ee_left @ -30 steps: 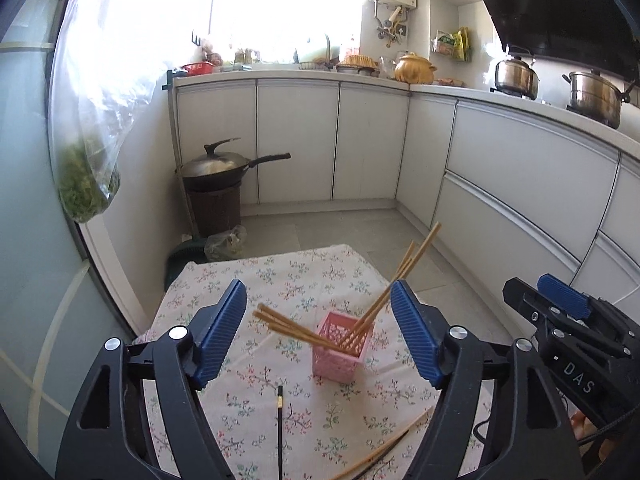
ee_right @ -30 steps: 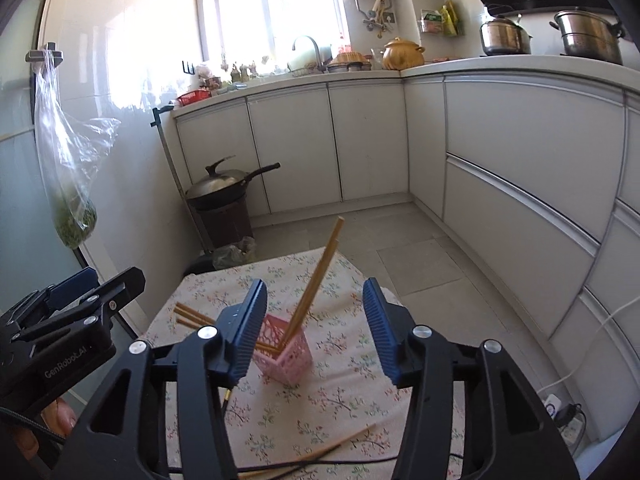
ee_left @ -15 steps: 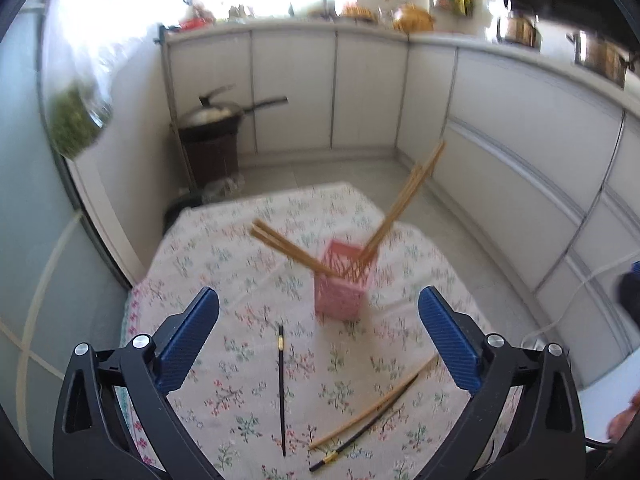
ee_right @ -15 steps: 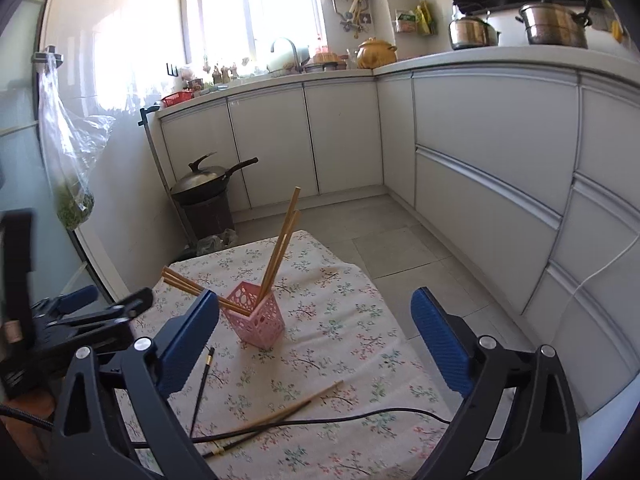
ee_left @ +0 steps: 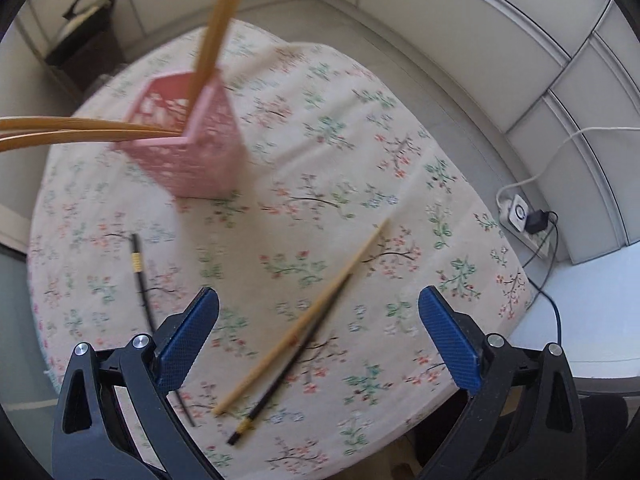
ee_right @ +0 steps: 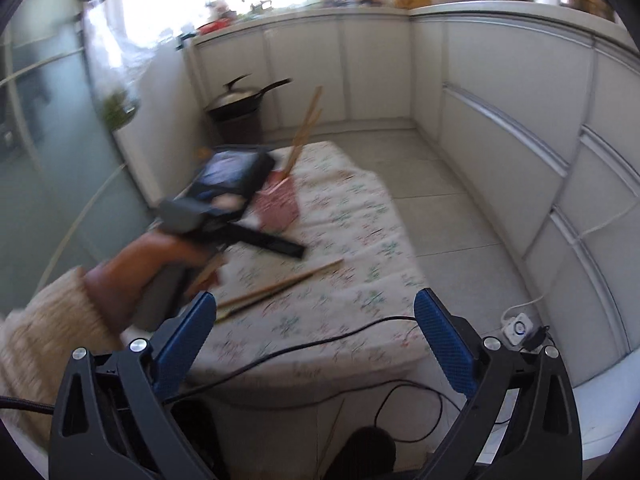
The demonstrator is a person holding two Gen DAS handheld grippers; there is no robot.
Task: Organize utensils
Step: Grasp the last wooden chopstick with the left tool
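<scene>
A pink mesh holder [ee_left: 188, 136] stands on the floral tablecloth [ee_left: 320, 152] with several wooden chopsticks [ee_left: 80, 130] leaning out of it. A loose wooden chopstick [ee_left: 304, 322] and a black chopstick [ee_left: 292, 360] lie crossed on the cloth, between my open left gripper's [ee_left: 318, 350] fingers and below them. Another black chopstick [ee_left: 140, 276] lies at the left. My right gripper [ee_right: 316, 356] is open and empty, back from the table's near edge. In the right wrist view the left gripper body [ee_right: 224, 196] hovers over the cloth, partly hiding the holder [ee_right: 280, 204].
White kitchen cabinets [ee_right: 500, 128] curve round the right. A lidded wok [ee_right: 240, 98] sits on a stand beyond the table. A power strip [ee_left: 524, 220] with cables lies on the floor at the right. A black cable [ee_right: 320, 340] crosses the table's near edge.
My left gripper has moved forward and tilted down over the table, above the loose chopsticks. My right gripper has pulled back and stays open.
</scene>
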